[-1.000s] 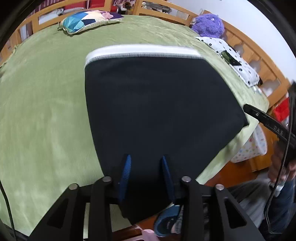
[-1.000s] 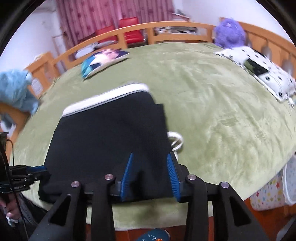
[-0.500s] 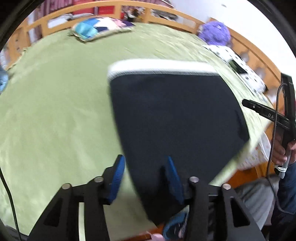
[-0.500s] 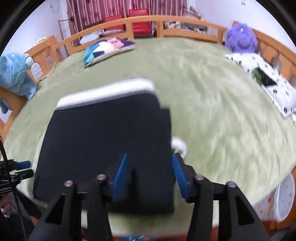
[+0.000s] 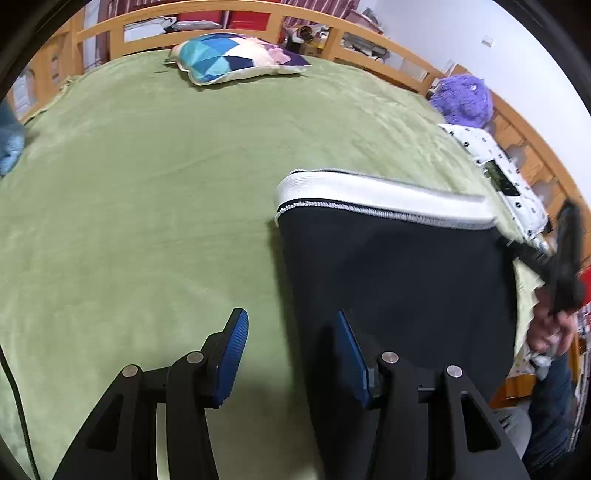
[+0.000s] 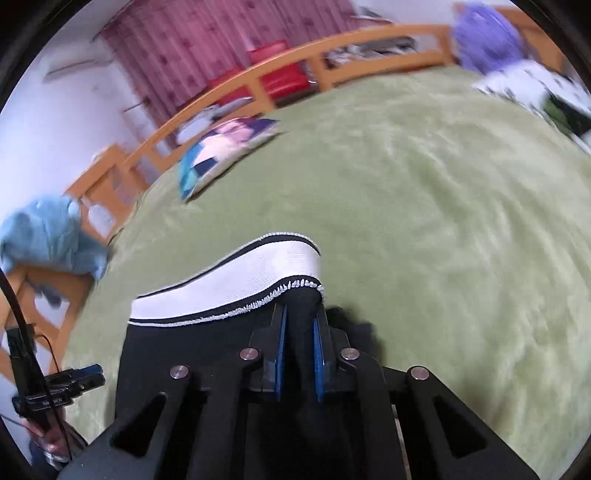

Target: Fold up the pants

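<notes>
A wide bed under a green fleece blanket (image 5: 147, 221), ringed by a wooden rail (image 5: 229, 7), fills our view. The folded black pants with a white ribbed waistband (image 5: 399, 273) lie near its front edge. Our right gripper (image 6: 299, 354) has just closed and now pinches the black fabric just below the waistband's right corner. Our left gripper (image 5: 291, 354) stands partly open over the blanket at the pants' left edge, having just been opening, gripping nothing.
</notes>
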The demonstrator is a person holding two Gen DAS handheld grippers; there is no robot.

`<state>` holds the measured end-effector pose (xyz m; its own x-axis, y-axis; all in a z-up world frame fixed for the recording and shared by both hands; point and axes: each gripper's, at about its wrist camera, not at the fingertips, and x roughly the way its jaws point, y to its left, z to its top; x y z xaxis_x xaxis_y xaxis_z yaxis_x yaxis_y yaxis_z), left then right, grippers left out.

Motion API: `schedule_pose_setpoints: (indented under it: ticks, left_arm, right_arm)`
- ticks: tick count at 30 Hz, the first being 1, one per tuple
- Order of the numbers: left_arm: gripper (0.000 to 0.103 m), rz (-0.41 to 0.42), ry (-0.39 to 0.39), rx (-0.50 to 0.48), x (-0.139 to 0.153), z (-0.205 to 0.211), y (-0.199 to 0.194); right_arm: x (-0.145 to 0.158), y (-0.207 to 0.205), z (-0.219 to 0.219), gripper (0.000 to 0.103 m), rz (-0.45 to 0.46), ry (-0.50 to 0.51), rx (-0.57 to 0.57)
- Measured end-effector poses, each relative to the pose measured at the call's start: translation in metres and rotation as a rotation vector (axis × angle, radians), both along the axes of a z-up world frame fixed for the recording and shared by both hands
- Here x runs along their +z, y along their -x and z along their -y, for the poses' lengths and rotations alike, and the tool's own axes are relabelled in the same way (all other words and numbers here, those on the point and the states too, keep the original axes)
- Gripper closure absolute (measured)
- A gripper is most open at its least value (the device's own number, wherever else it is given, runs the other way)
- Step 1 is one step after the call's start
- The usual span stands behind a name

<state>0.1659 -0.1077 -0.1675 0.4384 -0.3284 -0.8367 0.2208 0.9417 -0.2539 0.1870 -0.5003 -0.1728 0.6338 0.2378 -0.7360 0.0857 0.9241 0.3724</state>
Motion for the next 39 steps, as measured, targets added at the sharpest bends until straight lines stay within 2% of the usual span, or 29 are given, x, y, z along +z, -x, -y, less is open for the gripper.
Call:
schedule_pose_setpoints:
  ticks: [2, 4, 6, 7, 9, 11, 15, 17, 19, 20, 22, 23, 24, 26, 30, 31, 32, 34, 36, 39]
  left_arm:
    - [0.05, -0.015, 0.019, -0.012, -0.008, 0.009, -0.006]
    - [0.05, -0.063, 0.022, -0.024, -0.023, 0.021, -0.01]
    - [0.049, -0.1, 0.025, -0.033, -0.035, 0.023, -0.01]
    - [0.047, -0.102, 0.033, -0.032, -0.039, 0.021, -0.008]
    - [0.035, -0.093, 0.049, -0.019, -0.044, 0.015, -0.003]
    - [0.031, -0.096, 0.059, -0.007, -0.051, 0.011, -0.002]
    - [0.03, -0.114, 0.083, -0.012, -0.062, 0.018, -0.007]
    - [0.03, -0.108, 0.097, -0.033, -0.063, 0.023, -0.011]
    - [0.031, -0.113, 0.117, -0.034, -0.065, 0.025, -0.015]
    - [0.036, -0.12, 0.141, -0.029, -0.067, 0.025, -0.017]
    - [0.05, -0.133, 0.174, -0.018, -0.067, 0.023, -0.016]
    - [0.066, -0.132, 0.183, -0.027, -0.065, 0.023, -0.015]
    - [0.074, -0.119, 0.175, -0.04, -0.061, 0.025, -0.014]
    - [0.083, -0.107, 0.153, -0.059, -0.053, 0.026, -0.014]
    - [0.088, -0.118, 0.229, -0.074, -0.033, 0.015, -0.017]
    - [0.088, -0.1, 0.234, -0.091, -0.024, 0.012, -0.017]
    - [0.089, -0.086, 0.232, -0.1, -0.017, 0.011, -0.016]
    - [0.089, -0.055, 0.226, -0.123, -0.001, 0.004, -0.015]
    - [0.091, -0.033, 0.223, -0.123, 0.013, -0.009, -0.019]
    - [0.091, 0.006, 0.195, -0.087, 0.033, -0.038, -0.03]
  right_arm:
    - [-0.023, -0.004, -0.005, 0.087, -0.06, 0.083, -0.003]
    - [-0.026, -0.003, -0.011, 0.078, -0.049, 0.128, -0.007]
    - [-0.012, -0.001, -0.01, 0.052, -0.061, 0.164, 0.015]
    - [-0.008, 0.001, -0.007, 0.048, -0.077, 0.161, 0.021]
    - [-0.008, 0.01, 0.002, 0.044, -0.109, 0.116, 0.048]
    - [-0.018, 0.025, 0.003, 0.044, -0.176, 0.088, 0.083]
    - [-0.036, 0.036, 0.007, 0.041, -0.191, -0.013, 0.11]
    - [-0.05, 0.029, 0.007, 0.038, -0.226, -0.11, 0.129]
    - [-0.066, 0.019, 0.007, 0.032, -0.256, -0.183, 0.141]
    - [-0.073, 0.016, 0.007, 0.031, -0.264, -0.207, 0.135]
    - [-0.073, 0.016, 0.004, 0.033, -0.253, -0.19, 0.144]
    - [-0.071, 0.02, 0.002, 0.037, -0.247, -0.18, 0.137]
    - [-0.07, 0.021, 0.0, 0.038, -0.242, -0.17, 0.129]
    - [-0.066, 0.026, -0.004, 0.045, -0.238, -0.14, 0.113]
    - [-0.046, 0.034, 0.001, 0.064, -0.211, -0.193, 0.059]
    - [-0.039, 0.036, -0.004, 0.069, -0.201, -0.161, 0.05]
    - [-0.031, 0.038, -0.009, 0.078, -0.191, -0.144, 0.046]
    - [-0.011, 0.04, -0.022, 0.08, -0.155, -0.164, 0.046]
    - [0.007, 0.036, -0.044, 0.081, -0.134, -0.111, 0.055]
    - [0.02, 0.021, -0.073, 0.081, -0.118, -0.129, 0.08]
